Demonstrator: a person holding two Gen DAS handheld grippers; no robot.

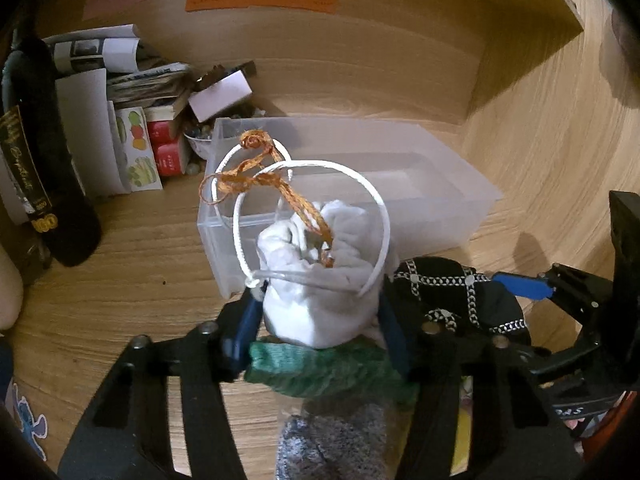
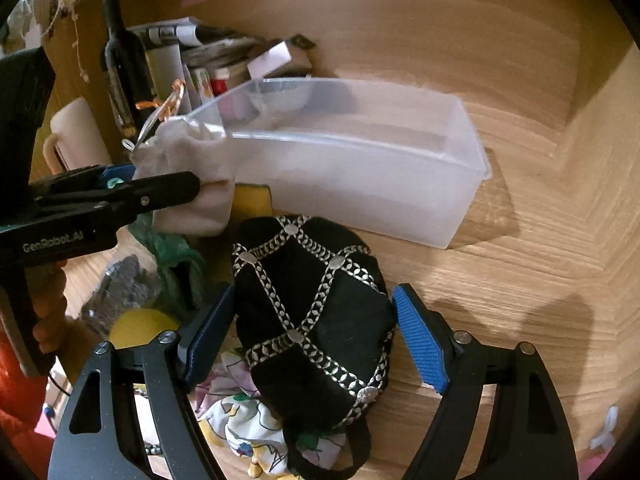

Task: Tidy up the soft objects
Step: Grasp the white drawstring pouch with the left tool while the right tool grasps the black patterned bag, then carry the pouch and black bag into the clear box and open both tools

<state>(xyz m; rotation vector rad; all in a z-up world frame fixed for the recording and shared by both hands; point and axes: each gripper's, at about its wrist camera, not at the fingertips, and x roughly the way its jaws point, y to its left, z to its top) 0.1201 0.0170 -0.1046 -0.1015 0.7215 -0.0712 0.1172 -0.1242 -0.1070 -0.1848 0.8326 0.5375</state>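
Note:
My left gripper (image 1: 320,316) is shut on a white drawstring pouch (image 1: 320,280) with white cord loops and an orange ribbon (image 1: 256,176). It holds the pouch just in front of the clear plastic bin (image 1: 452,200). In the right wrist view the pouch (image 2: 188,184) hangs at the bin's (image 2: 460,184) left end. My right gripper (image 2: 312,340) is open, its blue pads on either side of a black cap with silver chain pattern (image 2: 316,312), not clamping it. The cap also shows in the left wrist view (image 1: 456,300). A green cloth (image 1: 328,368), grey knit item (image 1: 332,440) and floral fabric (image 2: 240,420) lie beside it.
A dark wine bottle (image 1: 44,152), stacked papers and small boxes (image 1: 152,92) and a white mug (image 2: 76,136) stand at the back left. A yellow sponge (image 2: 252,200) lies by the bin. Wooden shelf walls (image 1: 520,60) rise behind and to the right.

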